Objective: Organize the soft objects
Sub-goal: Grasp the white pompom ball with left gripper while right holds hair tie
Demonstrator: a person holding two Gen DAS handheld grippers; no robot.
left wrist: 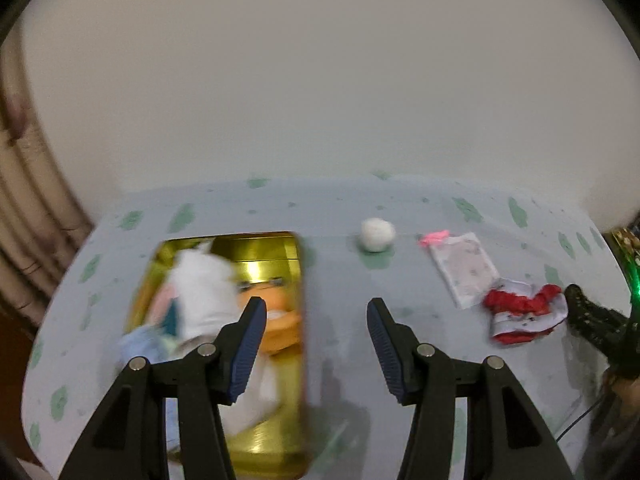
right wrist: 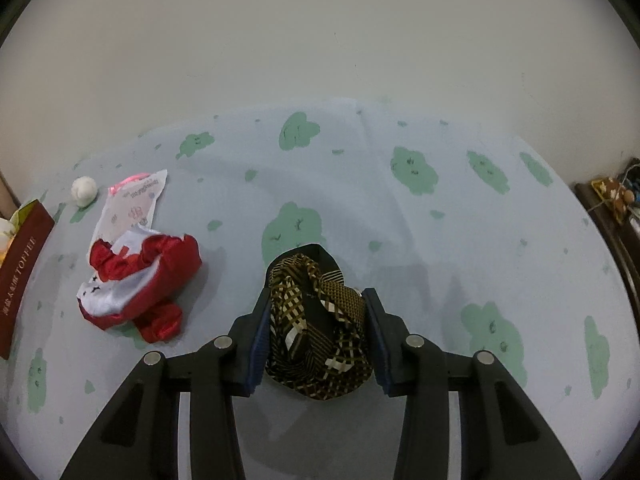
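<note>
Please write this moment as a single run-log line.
right gripper: jaws closed on patterned cloth | left gripper: open, empty | gold tin: holds soft items | red-white cloth, white ball: on table

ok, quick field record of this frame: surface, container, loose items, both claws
surface: table under a pale blue cloth with green blotches
container: gold-lined tin, already holding soft items, blurred
loose items: white ball, flat printed packet, red and white cloth
left claw: open, nothing between the pads, over the tin's right edge
right claw: closed on the brown patterned cloth, pads pressing both sides
not yet in tin: ball, packet, red cloth, patterned cloth
</note>
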